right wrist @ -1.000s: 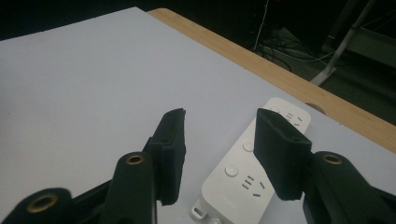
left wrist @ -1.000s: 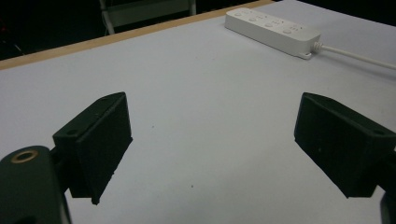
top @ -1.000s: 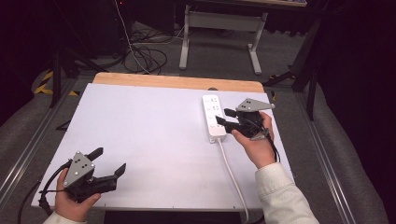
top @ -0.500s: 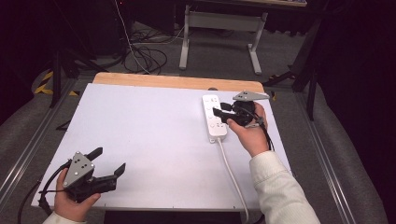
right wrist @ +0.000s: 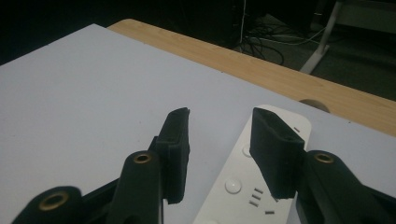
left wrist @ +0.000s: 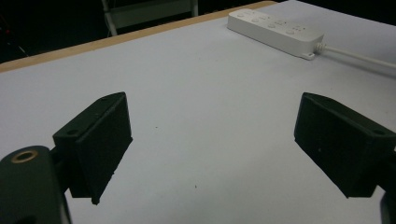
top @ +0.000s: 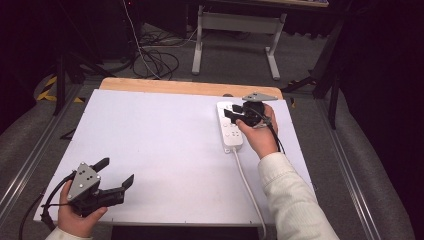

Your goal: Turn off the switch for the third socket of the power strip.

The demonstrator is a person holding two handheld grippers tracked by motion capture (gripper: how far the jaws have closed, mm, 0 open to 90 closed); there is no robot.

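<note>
Since the earlier frames, the right tongs (top: 234,111) had moved toward twelve o'clock along the strip (top: 230,127) and dipped lower; the left tongs (top: 116,173) had kept their place at seven o'clock. The right jaws stood partly apart, one over the strip's far end, the other over bare tabletop (top: 160,145), clamping nothing. The left jaws gaped wide, empty. The strip was a white, oblong power block with round buttons and slotted sockets, lying flat at two o'clock, its cord (top: 248,190) trailing toward six.
</note>
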